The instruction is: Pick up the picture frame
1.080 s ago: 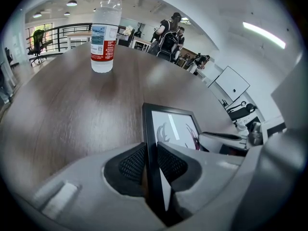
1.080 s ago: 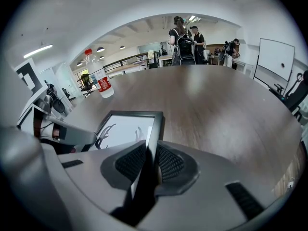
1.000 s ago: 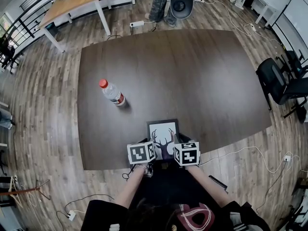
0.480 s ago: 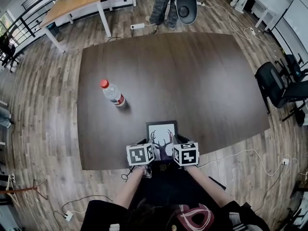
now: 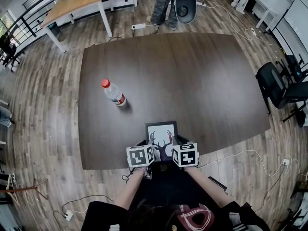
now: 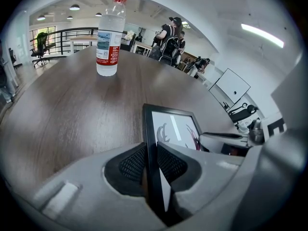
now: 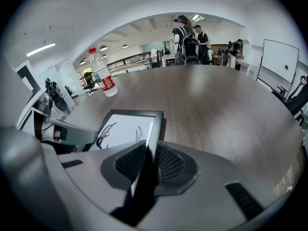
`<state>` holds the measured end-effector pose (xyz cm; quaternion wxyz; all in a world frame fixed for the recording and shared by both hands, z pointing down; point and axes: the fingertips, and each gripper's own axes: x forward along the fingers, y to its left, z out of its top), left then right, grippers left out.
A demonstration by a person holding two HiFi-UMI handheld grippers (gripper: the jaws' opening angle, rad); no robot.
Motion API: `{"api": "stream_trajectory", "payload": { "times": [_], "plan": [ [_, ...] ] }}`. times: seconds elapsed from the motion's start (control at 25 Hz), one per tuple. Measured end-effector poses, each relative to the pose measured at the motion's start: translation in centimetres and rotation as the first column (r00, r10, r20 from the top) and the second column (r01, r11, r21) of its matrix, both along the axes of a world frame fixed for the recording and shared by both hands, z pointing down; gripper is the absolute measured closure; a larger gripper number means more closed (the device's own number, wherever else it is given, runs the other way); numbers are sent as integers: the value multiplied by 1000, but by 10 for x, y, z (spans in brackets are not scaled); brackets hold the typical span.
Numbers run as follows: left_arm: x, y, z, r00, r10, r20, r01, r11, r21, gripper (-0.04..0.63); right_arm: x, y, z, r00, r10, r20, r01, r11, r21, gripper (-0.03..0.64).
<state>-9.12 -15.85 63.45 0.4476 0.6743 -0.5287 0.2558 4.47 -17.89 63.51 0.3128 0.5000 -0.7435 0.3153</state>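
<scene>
The left gripper [image 6: 152, 163] is clamped on the left edge of a black rectangular picture frame with a white deer print [image 5: 161, 133]. The right gripper [image 7: 150, 163] pinches its right edge. A clear plastic red-capped bottle [image 5: 113, 92] stands well beyond the left gripper on the dark brown wooden table [image 5: 202, 76].

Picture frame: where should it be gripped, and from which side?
Grip the picture frame by its thin black side rails near the bottom corners, one gripper per side, coming from the near edge of the table. The rails are slim enough to fit between the jaws; the left gripper and right gripper are pinched on them this way.
</scene>
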Motion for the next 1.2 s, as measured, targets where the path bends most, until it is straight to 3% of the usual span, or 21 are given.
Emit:
{"api": "stream_trajectory", "payload": {
  "times": [0.44,1.2],
  "plan": [
    [1,-1,-16,1000,0,15,-1,999,51,520,2,-2,-15,1000,18,25,-19,999,34,541],
    [-12,-3,-59,999,-23,34,17,984,178,520,-11,-6,-58,999,-10,50,2,986,167,541]
  ]
}}
